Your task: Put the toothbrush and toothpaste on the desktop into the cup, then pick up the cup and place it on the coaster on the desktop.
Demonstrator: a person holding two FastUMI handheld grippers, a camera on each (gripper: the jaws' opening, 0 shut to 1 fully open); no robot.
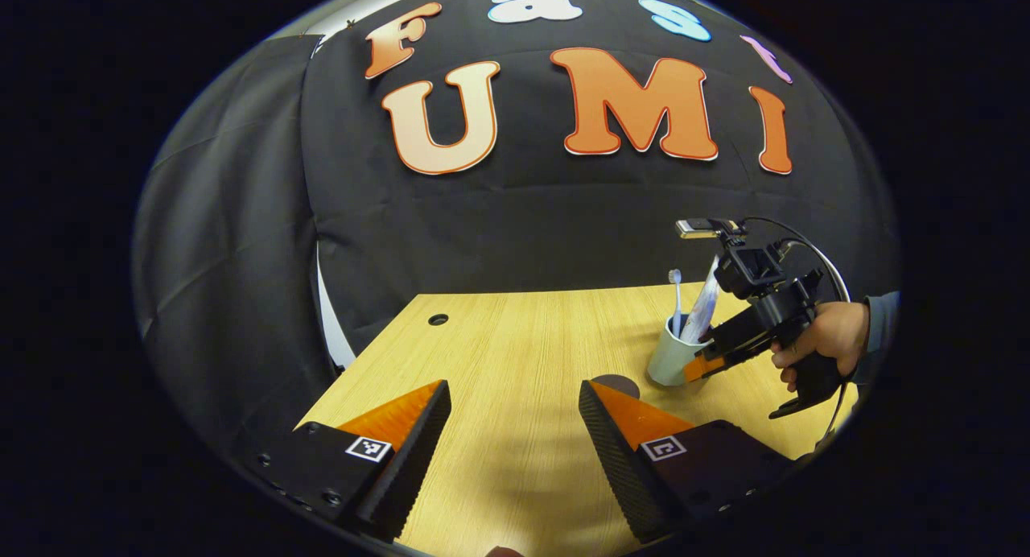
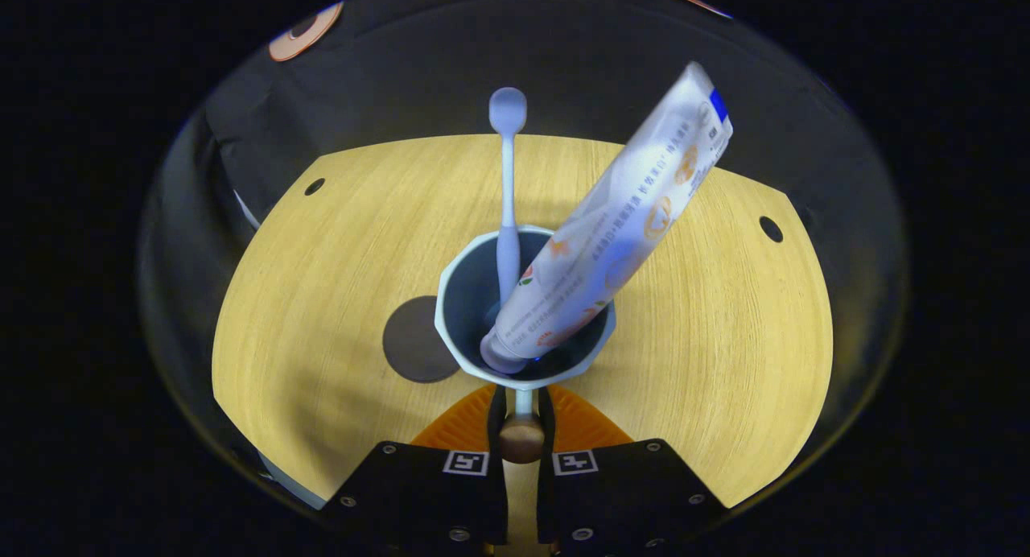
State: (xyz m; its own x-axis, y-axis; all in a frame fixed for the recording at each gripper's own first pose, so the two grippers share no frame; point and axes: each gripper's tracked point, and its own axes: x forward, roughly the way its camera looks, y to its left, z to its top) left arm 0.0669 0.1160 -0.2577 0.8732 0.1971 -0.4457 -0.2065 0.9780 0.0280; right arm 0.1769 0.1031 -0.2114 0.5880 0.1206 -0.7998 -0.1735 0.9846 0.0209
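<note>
Fingers [image 2: 521,402] tight on cup [image 2: 463,299] rim, coaster [image 2: 412,340] beside.

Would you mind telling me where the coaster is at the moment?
In the right gripper view, the coaster lies flat on the desktop, just left of the cup holding the toothbrush and toothpaste.

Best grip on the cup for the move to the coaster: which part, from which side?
The near rim wall of the cup, from the right gripper side, jaws straddling the wall as they do now. The toothbrush and toothpaste lean away toward the far rim. The coaster lies beside the cup.
</note>
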